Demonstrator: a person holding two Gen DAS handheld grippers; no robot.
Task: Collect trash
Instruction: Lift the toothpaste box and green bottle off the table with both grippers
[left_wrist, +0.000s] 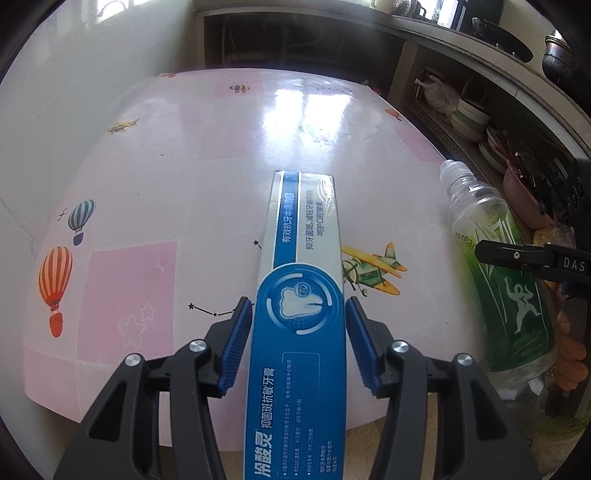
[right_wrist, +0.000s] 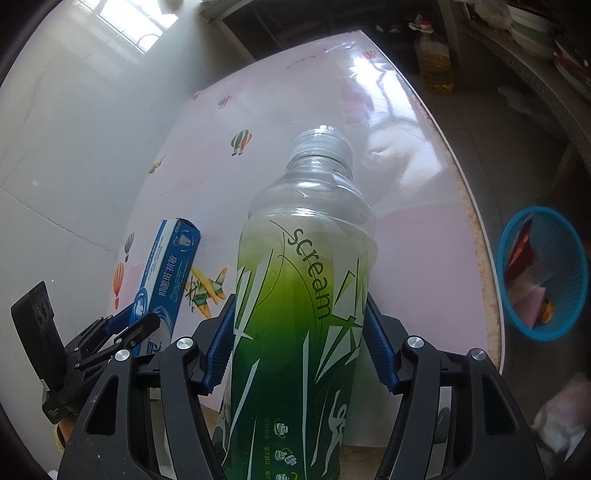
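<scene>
The left gripper (left_wrist: 299, 314) is clamped on a blue-and-white toothpaste box (left_wrist: 301, 295), both blue pads flat against its long sides, with the box pointing out over the near edge of the table (left_wrist: 221, 147), whose pink cloth carries printed balloons and planes. Just to its right, the right gripper (right_wrist: 299, 328) holds an uncapped plastic bottle (right_wrist: 306, 280) with a green "scream" label, its pads pressed on the label at both sides and the neck aimed toward the table's far edge. Off the table's right edge, a blue mesh wastebasket (right_wrist: 509, 258) stands on the floor, with wrappers and paper inside.
</scene>
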